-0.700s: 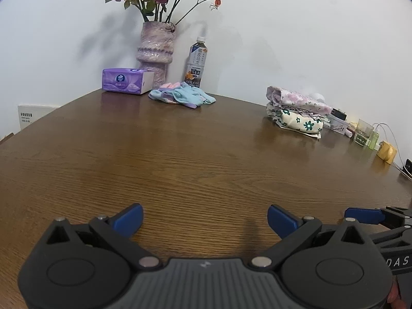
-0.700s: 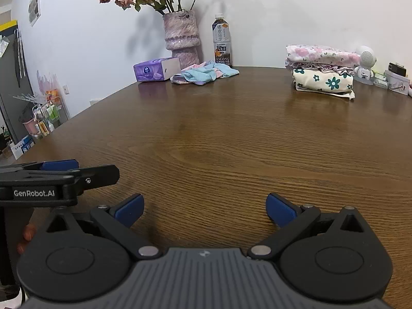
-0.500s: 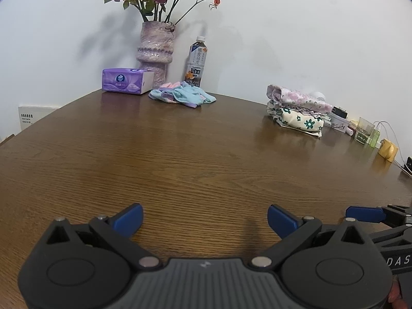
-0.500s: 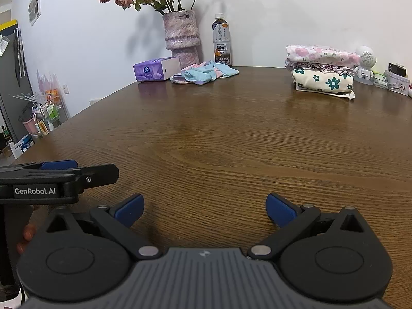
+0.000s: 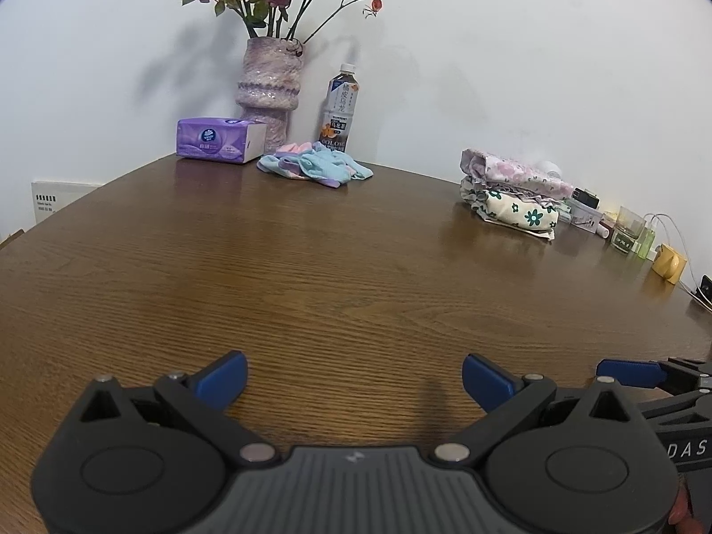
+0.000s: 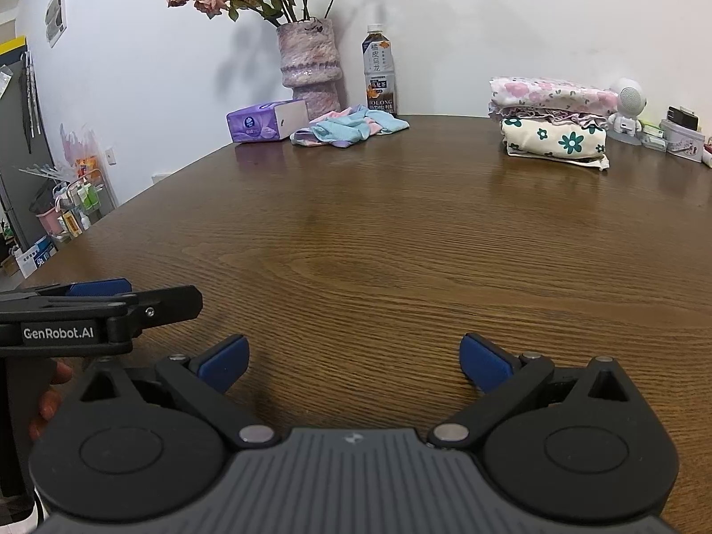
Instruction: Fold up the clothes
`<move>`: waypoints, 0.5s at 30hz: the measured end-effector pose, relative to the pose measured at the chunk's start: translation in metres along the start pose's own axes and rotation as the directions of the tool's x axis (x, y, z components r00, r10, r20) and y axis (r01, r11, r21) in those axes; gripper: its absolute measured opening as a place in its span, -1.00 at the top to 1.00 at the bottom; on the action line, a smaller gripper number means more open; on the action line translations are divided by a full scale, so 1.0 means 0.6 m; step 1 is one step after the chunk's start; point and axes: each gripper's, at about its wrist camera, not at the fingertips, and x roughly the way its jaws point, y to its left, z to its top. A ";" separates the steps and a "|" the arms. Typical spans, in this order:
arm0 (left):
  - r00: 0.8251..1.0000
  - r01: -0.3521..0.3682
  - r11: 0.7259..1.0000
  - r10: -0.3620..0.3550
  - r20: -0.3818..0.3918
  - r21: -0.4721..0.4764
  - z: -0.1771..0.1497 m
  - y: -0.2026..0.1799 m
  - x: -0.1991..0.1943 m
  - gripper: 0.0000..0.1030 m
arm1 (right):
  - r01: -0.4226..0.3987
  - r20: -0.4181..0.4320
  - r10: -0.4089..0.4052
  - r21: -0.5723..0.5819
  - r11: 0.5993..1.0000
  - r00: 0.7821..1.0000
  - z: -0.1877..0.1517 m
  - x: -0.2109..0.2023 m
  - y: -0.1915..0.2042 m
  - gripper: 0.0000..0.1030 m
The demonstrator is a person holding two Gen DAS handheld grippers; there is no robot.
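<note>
Behind folded clothes (image 5: pixel 511 191), half-hidden speaker (image 5: pixel 549 168)

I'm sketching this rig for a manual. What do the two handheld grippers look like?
Both match: the left gripper and right gripper have black angular linkage arms with silver pivot pins, round black side housings, a ribbed grey centre plate and blue pads. White "GenRobot.AI" lettering marks the left gripper's side.

The right gripper (image 6: pixel 351 358) hangs with its jaws wide apart over bare wood of the desk (image 6: pixel 400 231), the left gripper (image 6: pixel 100 296) just beside it. Folded floral clothes (image 6: pixel 554 127) sit stacked far right; a crumpled pastel cloth (image 6: pixel 351 130) lies near the vase (image 6: pixel 309 66).
</note>
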 end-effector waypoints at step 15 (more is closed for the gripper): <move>1.000 0.003 1.000 -0.003 0.002 -0.004 -0.002 0.002 0.000 -1.00 | 0.004 0.001 -0.004 0.002 1.000 1.000 -0.002 0.001 0.003 -0.99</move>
